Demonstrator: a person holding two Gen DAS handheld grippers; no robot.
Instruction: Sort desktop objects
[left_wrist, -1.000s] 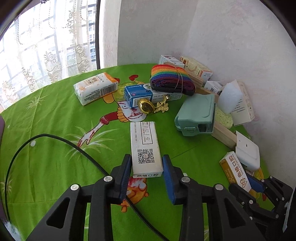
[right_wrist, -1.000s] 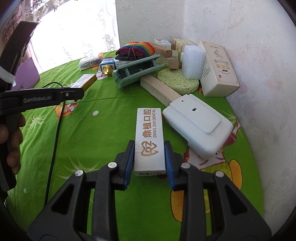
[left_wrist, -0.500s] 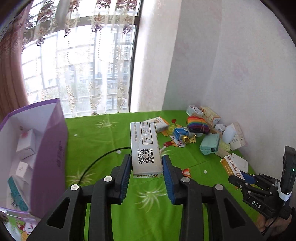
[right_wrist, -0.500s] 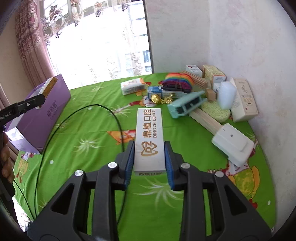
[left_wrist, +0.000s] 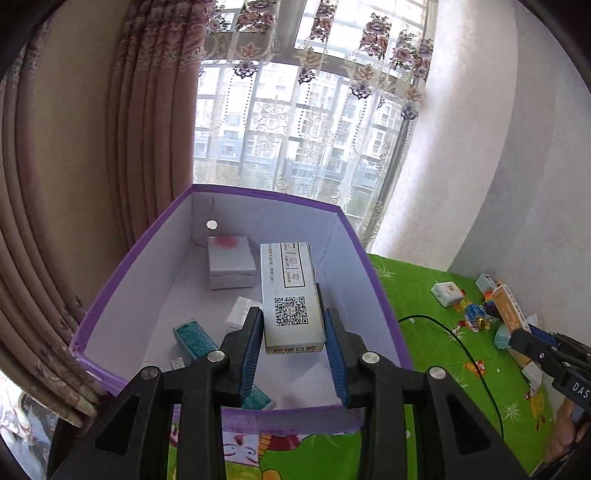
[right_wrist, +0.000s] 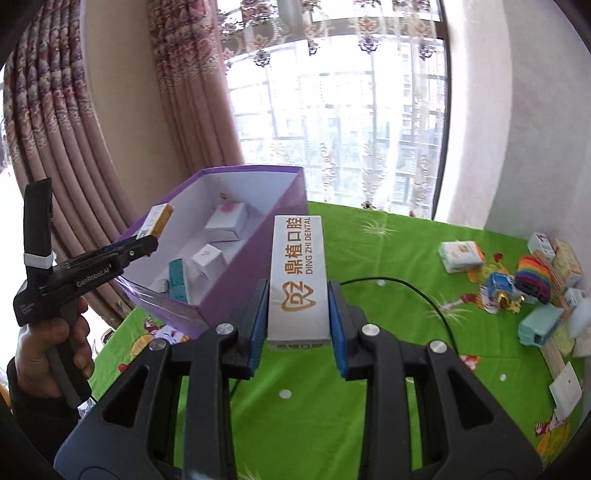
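The white carton with the QR code (left_wrist: 291, 299) is pinched between the blue pads of the left gripper (left_wrist: 293, 332), its long axis running straight ahead toward 12 o'clock along the fingers, and it hangs over the open purple box (left_wrist: 354, 236), inside the near wall. Below it on the box floor lie a white box with a pink mark (left_wrist: 231, 262) at about 11 o'clock, a small white box (left_wrist: 242, 314) just left of the carton, and a teal case (left_wrist: 194, 338) at 9 o'clock. The right gripper (right_wrist: 297, 314) is clamped on the dental carton (right_wrist: 297, 273), also lengthwise toward 12, but the purple box sits off at its 10 o'clock, well apart. So the left hand is the nearer one; its drop likely needs only a release, with bare floor to the carton's right
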